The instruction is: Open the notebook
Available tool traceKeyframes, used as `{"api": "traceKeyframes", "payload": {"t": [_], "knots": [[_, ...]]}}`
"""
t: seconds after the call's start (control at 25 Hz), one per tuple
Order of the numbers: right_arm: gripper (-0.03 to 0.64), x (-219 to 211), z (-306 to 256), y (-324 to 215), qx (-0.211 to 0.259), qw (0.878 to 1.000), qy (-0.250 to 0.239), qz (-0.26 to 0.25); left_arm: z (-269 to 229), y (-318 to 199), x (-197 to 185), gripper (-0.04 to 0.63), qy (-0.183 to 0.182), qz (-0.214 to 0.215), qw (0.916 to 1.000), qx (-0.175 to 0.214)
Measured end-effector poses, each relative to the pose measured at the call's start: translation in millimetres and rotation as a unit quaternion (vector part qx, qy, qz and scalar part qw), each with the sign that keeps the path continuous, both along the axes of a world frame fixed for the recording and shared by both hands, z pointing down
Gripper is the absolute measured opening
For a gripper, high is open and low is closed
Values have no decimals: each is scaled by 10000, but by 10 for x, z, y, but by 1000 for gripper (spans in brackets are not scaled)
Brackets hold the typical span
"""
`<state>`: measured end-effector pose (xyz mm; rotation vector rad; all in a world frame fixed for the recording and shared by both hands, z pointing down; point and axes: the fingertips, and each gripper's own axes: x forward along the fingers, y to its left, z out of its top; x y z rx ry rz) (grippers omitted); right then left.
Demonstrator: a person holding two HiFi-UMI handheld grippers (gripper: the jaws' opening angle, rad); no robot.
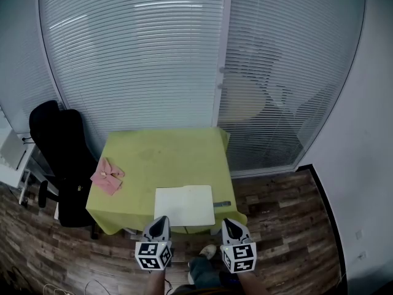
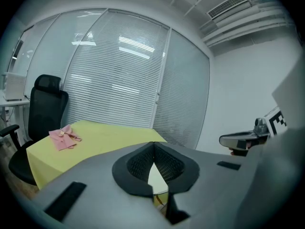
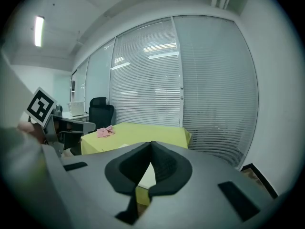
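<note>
A closed white notebook (image 1: 184,205) lies flat at the near edge of the table's yellow-green cloth (image 1: 166,155). Both grippers hang short of that edge, apart from the notebook. My left gripper (image 1: 161,220) is shut and empty, below the notebook's left corner. Also shut and empty, my right gripper (image 1: 228,222) is below its right corner. In the left gripper view the jaws (image 2: 153,144) meet at the tip, and a strip of notebook (image 2: 157,179) shows behind them. The right gripper view shows its jaws (image 3: 151,143) closed, with the notebook (image 3: 148,175) beyond.
A pink folded pouch (image 1: 107,176) rests at the table's left edge. A small dark bar (image 1: 222,204) lies right of the notebook. A black office chair (image 1: 61,158) stands left of the table. Glass walls with blinds (image 1: 153,60) stand behind it. The floor is wood.
</note>
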<state>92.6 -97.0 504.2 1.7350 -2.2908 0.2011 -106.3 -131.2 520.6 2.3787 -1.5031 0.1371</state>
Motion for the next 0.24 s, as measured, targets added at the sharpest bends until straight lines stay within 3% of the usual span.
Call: {"api": "traceKeyframes", "payload": {"t": [0.24], "knots": [[12, -48, 0, 15, 10, 10000, -24, -29, 33, 13, -95, 25, 69, -106, 9999, -54]]}}
